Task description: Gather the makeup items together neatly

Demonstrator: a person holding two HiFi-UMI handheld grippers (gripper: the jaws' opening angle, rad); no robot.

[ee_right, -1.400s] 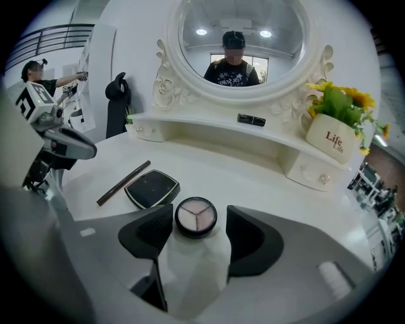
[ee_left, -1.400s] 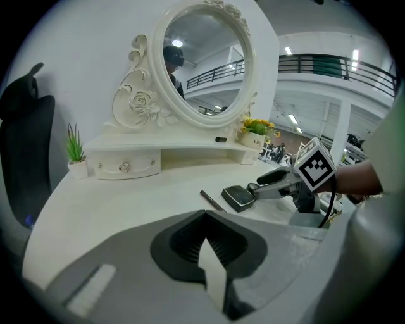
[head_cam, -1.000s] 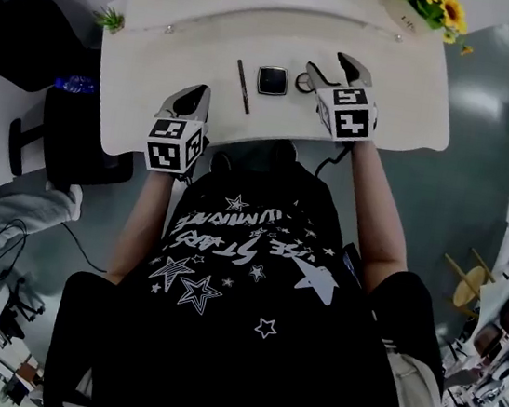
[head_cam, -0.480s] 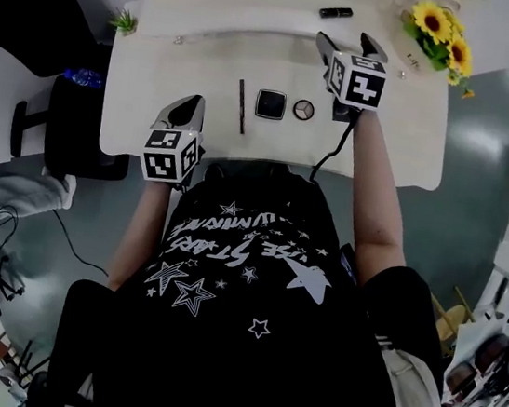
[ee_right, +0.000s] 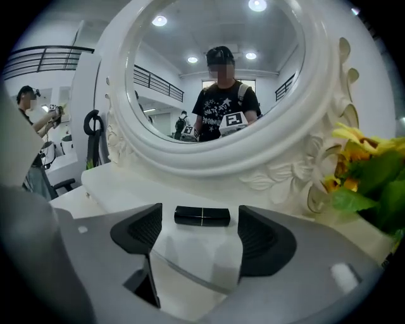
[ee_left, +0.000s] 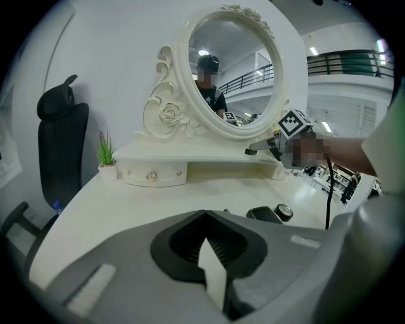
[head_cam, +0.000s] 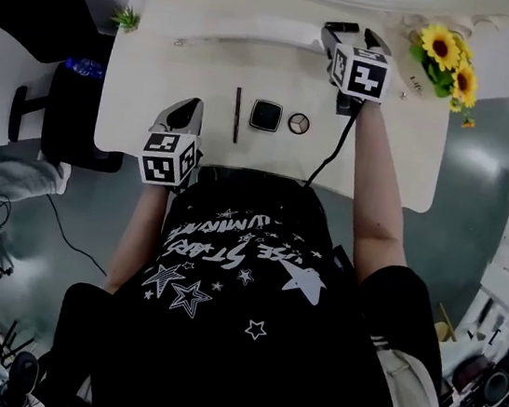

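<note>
Lipstick (ee_right: pixel 202 216): black tube lying flat on the raised shelf (head_cam: pixel 242 27); long axis runs from finger to finger
Right gripper (head_cam: pixel 351 35): jaws have just been opening, now spread wide; tube sits just ahead, centred in the gap, untouched
Left gripper (ee_left: pixel 204 218): jaws pressed together, nothing between; well apart from the tube
Judgement: right hand is nearer; closing would likely catch the tube end to end

A white surface (head_cam: pixel 158 90) stands against a pale wall, backed by an ornate oval mirror (ee_left: pixel 231 69) above a raised shelf with a small drawer (ee_left: pixel 152 174). A little potted plant (ee_left: pixel 106 158) sits at one end and sunflowers (head_cam: pixel 448 61) at the other. A black chair (ee_left: pixel 60 145) stands beside it on the grey-green floor (head_cam: pixel 474 144). Ceiling lights (ee_right: pixel 158 20) glow in the mirror.
</note>
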